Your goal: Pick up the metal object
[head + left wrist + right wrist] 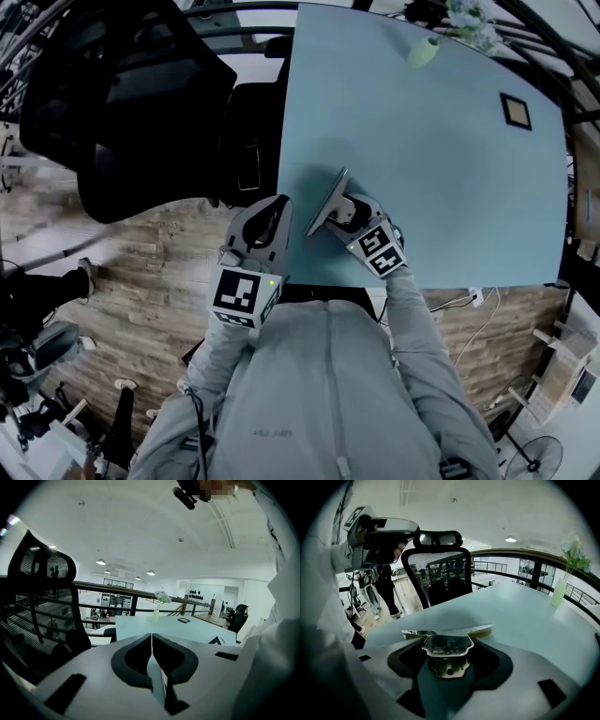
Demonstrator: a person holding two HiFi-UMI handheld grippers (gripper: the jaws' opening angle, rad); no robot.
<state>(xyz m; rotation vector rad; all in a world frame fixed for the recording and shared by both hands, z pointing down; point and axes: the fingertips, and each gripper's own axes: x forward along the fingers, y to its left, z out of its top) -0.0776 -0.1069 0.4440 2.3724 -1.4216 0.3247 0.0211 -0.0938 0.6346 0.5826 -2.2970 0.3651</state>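
The metal object (330,199), a thin flat plate with a shiny block on its near side, stands on the pale blue table (422,169) close to the table's front left corner. In the right gripper view the block (447,648) lies between the wide-set jaws, with dark gaps on both sides. My right gripper (343,210) reaches around it from the near side and stands open (448,660). My left gripper (279,206) hangs just off the table's left edge, its fingers meeting in a closed seam (151,645) with nothing between them.
A black mesh office chair (122,94) stands left of the table over wood flooring. A pale vase with flowers (427,49) and a small dark square frame (515,111) sit on the table's far side. A railing runs beyond the table (117,587).
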